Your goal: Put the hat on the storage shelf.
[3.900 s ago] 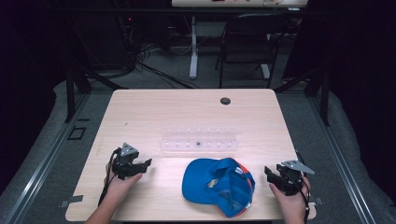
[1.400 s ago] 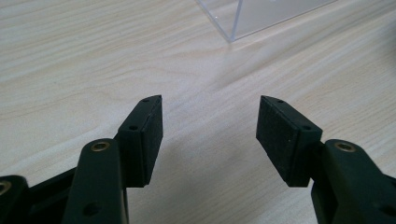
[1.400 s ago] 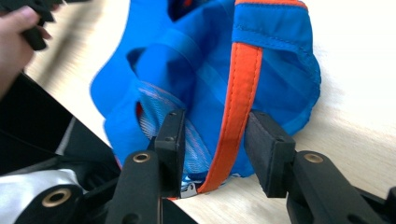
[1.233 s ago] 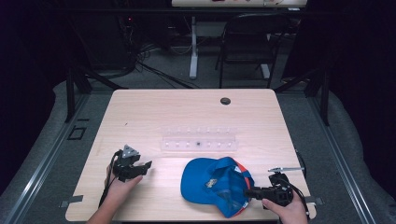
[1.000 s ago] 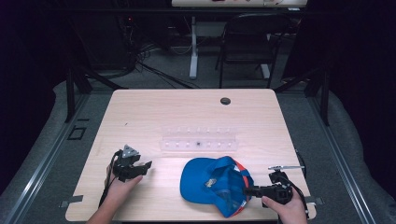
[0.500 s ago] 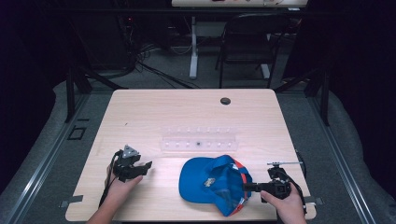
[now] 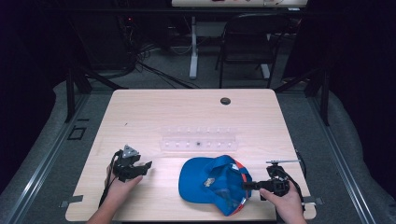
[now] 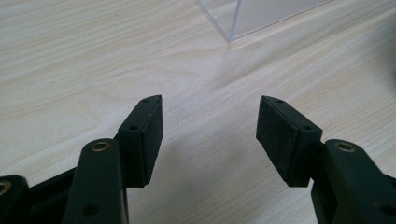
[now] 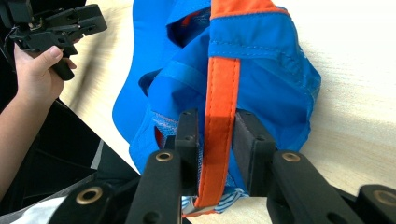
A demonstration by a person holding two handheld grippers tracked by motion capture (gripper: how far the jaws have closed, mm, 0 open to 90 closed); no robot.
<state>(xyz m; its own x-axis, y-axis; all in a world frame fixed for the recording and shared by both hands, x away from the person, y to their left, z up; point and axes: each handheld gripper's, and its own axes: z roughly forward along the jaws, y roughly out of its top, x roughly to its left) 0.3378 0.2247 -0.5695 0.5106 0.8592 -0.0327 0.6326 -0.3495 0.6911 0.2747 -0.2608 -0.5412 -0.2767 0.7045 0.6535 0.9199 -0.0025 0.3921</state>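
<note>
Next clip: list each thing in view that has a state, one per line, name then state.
left gripper: open, jaws wide apart over bare table, holding nothing.
right gripper: shut on the cap's orange strap.
blue cap: upside down on the table, inside facing up, clamped at its right edge.
clear tray: lying flat mid-table, untouched.

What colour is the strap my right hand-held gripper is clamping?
Orange strap on the blue cap, clearest in the right gripper view.
</note>
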